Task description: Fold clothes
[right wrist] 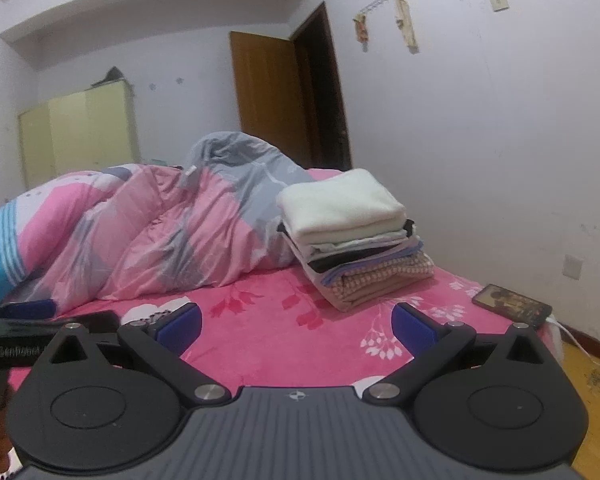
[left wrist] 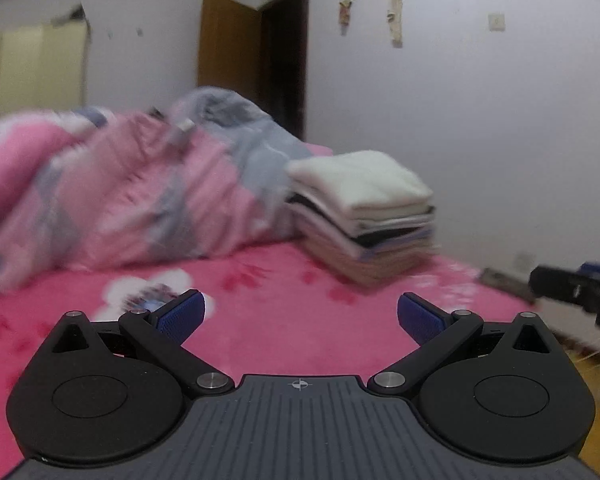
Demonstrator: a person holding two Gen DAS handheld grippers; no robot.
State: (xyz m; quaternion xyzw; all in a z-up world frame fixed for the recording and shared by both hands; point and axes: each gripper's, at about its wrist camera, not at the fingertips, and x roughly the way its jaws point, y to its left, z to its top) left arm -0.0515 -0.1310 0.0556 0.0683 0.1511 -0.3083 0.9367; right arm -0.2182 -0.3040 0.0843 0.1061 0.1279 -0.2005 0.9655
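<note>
A stack of folded clothes (left wrist: 364, 216) (right wrist: 352, 236), with a cream fluffy piece on top and a tan checked one at the bottom, sits on the pink flowered bed sheet (left wrist: 284, 312) (right wrist: 284, 328) near the wall. My left gripper (left wrist: 300, 318) hovers open over the sheet, well short of the stack, with nothing between its blue pads. My right gripper (right wrist: 296, 328) is also open and empty, in front of the stack. The other gripper's black body shows at the right edge of the left wrist view (left wrist: 576, 288) and at the left edge of the right wrist view (right wrist: 40, 332).
A bunched pink and grey quilt (left wrist: 140, 192) (right wrist: 160, 232) fills the left and back of the bed. A phone (right wrist: 512, 305) with a white cable lies at the bed's right corner. Beyond are a white wall, a brown door (right wrist: 276, 100) and a yellow wardrobe (right wrist: 80, 132). Wooden floor lies to the right.
</note>
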